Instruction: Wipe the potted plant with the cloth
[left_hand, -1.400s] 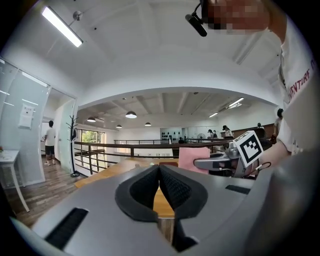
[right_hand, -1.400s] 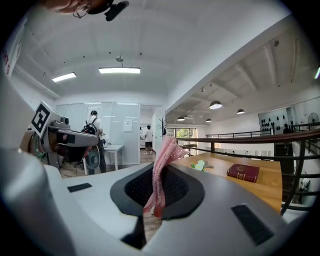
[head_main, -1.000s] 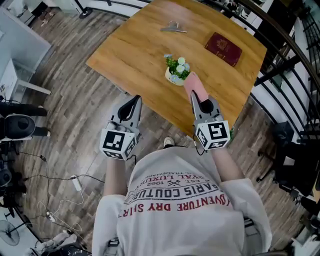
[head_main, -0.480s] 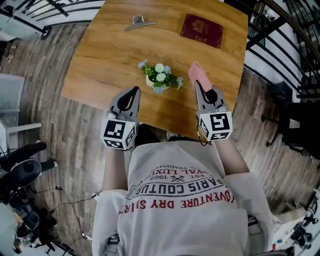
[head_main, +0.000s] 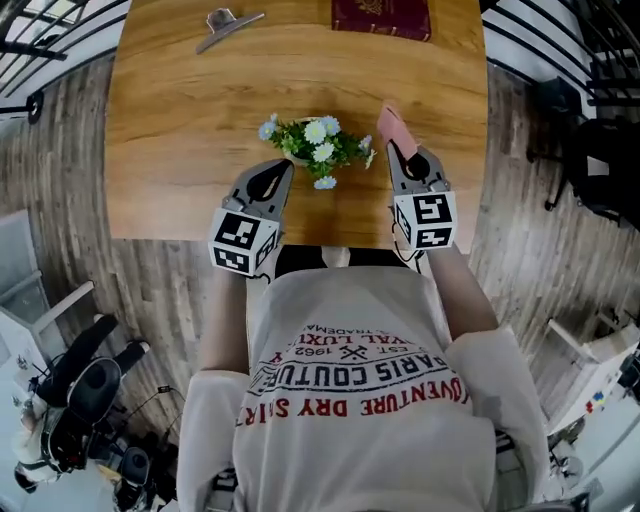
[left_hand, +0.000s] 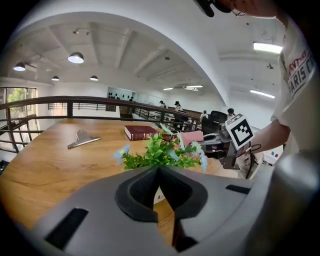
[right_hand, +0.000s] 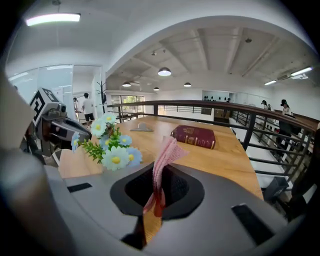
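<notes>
Table (head_main: 180, 120) bears potted plant (head_main: 312, 148) between closed left tool (head_main: 283, 168) and right tool (head_main: 394, 152) clamping cloth (head_main: 393, 126).

Bright, even indoor light from ceiling lamps (left_hand: 76, 58); strong fisheye curvature and dark corners in both gripper views.

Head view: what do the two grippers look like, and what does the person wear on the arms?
The left gripper and the right gripper look alike: a grey tapering claw with a black teardrop-shaped hollow, and behind it a white cube with black square markers. A thin dark cable hangs by the right cube. The person wears a white short-sleeved T-shirt with red and dark print.
</notes>
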